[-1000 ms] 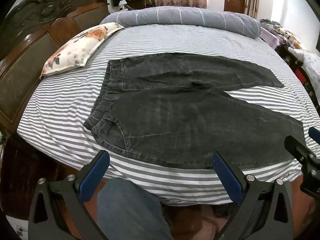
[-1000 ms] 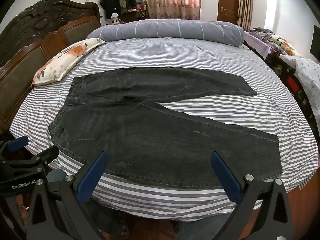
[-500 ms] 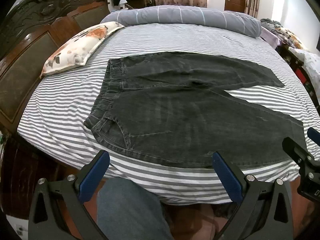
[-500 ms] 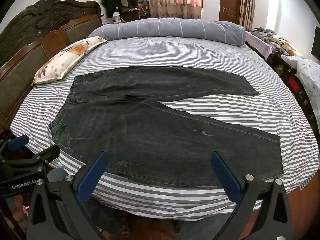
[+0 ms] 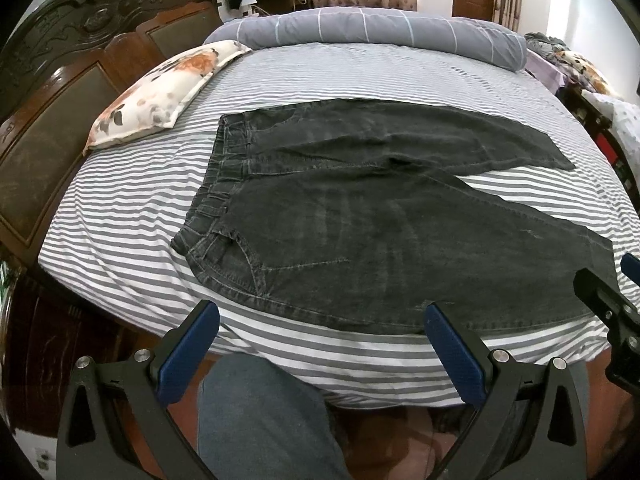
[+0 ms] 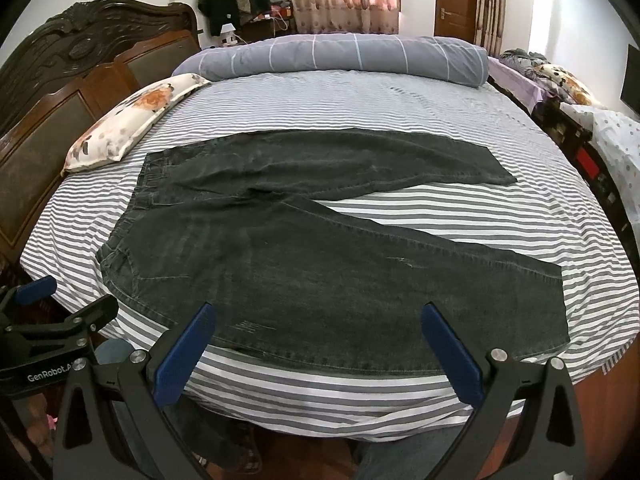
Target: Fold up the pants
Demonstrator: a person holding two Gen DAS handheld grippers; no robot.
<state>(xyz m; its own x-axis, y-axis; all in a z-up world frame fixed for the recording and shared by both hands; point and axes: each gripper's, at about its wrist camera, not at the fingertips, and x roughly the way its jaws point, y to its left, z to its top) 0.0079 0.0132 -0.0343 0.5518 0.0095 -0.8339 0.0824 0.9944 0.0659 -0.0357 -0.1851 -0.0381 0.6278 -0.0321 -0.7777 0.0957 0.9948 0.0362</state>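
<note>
Dark denim pants (image 5: 360, 216) lie flat, unfolded; left gripper (image 5: 320, 352) and right gripper (image 6: 316, 352) hover wide open. Best grab near leg's edge evenly.

Wide open ahead of the left gripper (image 5: 320, 344), jaws spread, nothing between the fingers but striped sheet (image 5: 120, 216) and the near hem of the pants (image 5: 360, 240). Below it, a knee in blue cloth (image 5: 260, 412) close under the fingers. To its right, the right gripper (image 6: 316, 340), also spread, just beside. Far left, a carved headboard (image 5: 60, 92) and floral pillow (image 5: 168, 92); straight ahead, well apart, a rolled grey quilt (image 5: 380, 32).
</note>
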